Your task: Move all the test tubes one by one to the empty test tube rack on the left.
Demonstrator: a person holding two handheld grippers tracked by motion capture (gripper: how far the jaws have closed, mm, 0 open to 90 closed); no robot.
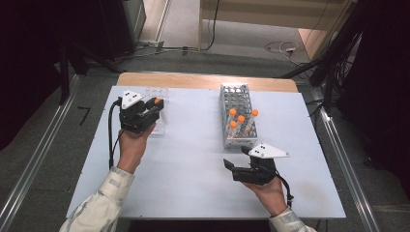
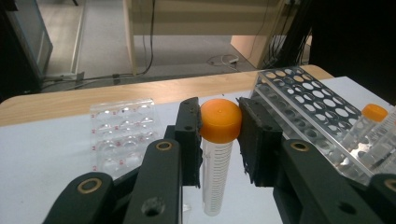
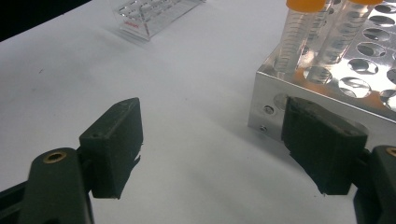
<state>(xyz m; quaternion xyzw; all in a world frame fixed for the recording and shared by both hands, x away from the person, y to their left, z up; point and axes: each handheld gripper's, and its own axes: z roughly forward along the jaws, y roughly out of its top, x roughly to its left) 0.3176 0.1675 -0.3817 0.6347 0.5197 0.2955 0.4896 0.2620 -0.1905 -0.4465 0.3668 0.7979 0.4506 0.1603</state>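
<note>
a: where is the tube (image 2: 215, 158)?

b: pinched in the left gripper (image 2: 219, 135), at the left side of the table (image 1: 193, 164). the jaws press on its orange cap (image 2: 220, 120) from both sides, and the clear body hangs upright below them. a clear tray (image 2: 122, 135) lies just behind it.

a: and the right gripper (image 3: 210, 140)?

b: spread wide, holding nothing. it sits low over the table just beside the near end of the rack (image 3: 327, 74), one jaw close to the rack's metal wall.

a: how would the tube handle?

b: it looks like light, stiff plastic with a smooth wall, so likely slippery if squeezed on the body. the cap seems the better hold, being wider and giving the pads an edge to bear on. held so high up, the body could swing if the hand moves fast.

a: what's in the rack?

b: three tubes (image 1: 240, 123) with orange caps stand at its near end; most holes are empty. whether any tube holds liquid, one cannot tell.
</note>
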